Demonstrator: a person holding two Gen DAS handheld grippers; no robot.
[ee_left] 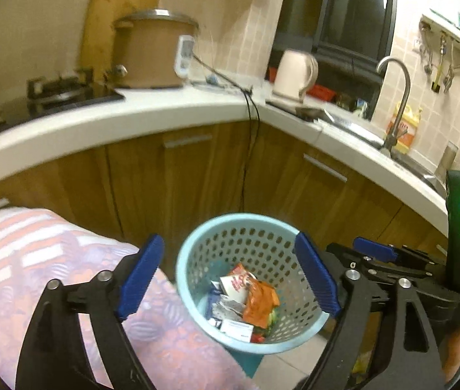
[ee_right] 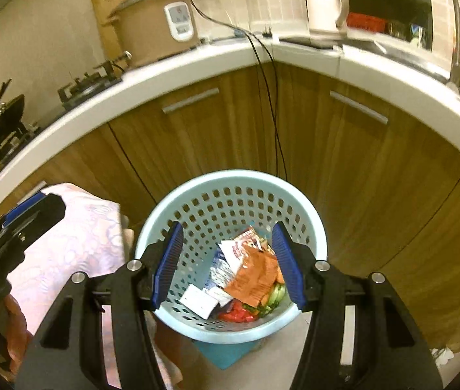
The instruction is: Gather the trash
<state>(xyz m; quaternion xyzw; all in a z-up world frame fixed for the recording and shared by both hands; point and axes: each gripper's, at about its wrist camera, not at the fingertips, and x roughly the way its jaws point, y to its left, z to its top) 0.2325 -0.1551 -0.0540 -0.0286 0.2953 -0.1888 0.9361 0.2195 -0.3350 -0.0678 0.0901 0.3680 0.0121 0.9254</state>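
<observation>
A light blue perforated trash basket (ee_left: 194,253) (ee_right: 298,201) stands on the floor before the corner cabinets. Inside lie wrappers: an orange packet (ee_left: 259,302) (ee_right: 256,276), a red-and-white wrapper (ee_left: 238,281) (ee_right: 238,248), white paper pieces (ee_right: 197,299) and red and green scraps (ee_right: 239,315). My left gripper (ee_left: 226,279) is open and empty above the basket. My right gripper (ee_right: 226,266) is open and empty over the basket's mouth; it also shows at the right of the left wrist view (ee_left: 373,253).
A pink patterned cloth-covered surface (ee_left: 51,260) (ee_right: 77,234) lies left of the basket. A white L-shaped countertop (ee_left: 165,110) carries a rice cooker (ee_left: 152,52), kettle (ee_left: 295,74), gas stove (ee_left: 57,91) and sink tap (ee_left: 399,97). Black cables (ee_right: 275,113) hang down the wooden cabinets.
</observation>
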